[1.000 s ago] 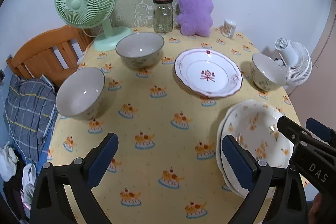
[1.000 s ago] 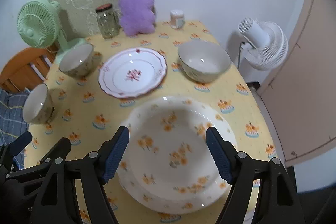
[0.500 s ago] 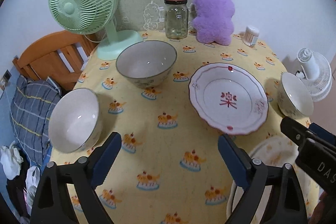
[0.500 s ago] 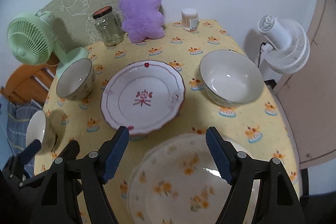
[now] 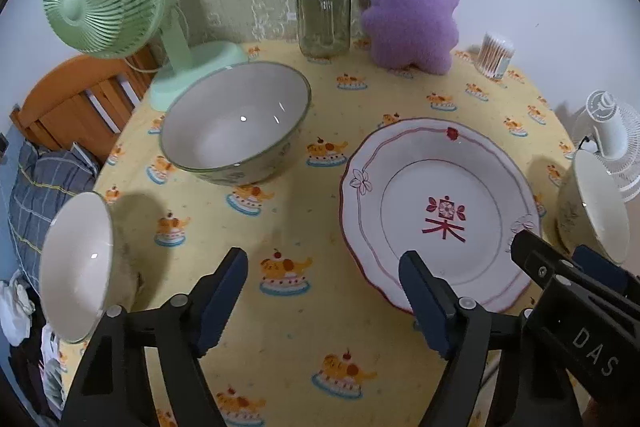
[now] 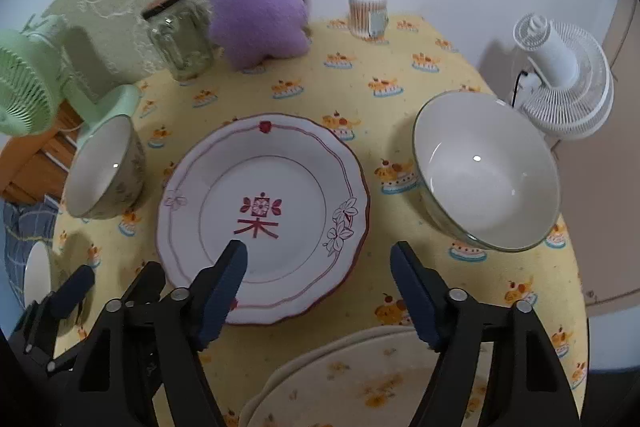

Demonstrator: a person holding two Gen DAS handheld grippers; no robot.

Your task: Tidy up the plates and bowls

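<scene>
Our left gripper (image 5: 322,301) low in frame, jaws closing over bare tablecloth (image 5: 280,339), our right gripper (image 6: 318,293) jaws closing, empty, red-patterned plate (image 6: 262,215) centre frame, bowl (image 6: 486,169) at right.

Both tools look alike: the left gripper (image 5: 322,301) and the right gripper (image 6: 318,295) are matte black plastic frames with angular, open-webbed arms, silver screw heads at the pivots, and dark blue ribbed pads lining the jaws. In the left wrist view, the right gripper's black housing carries pale "DAS" lettering.
</scene>
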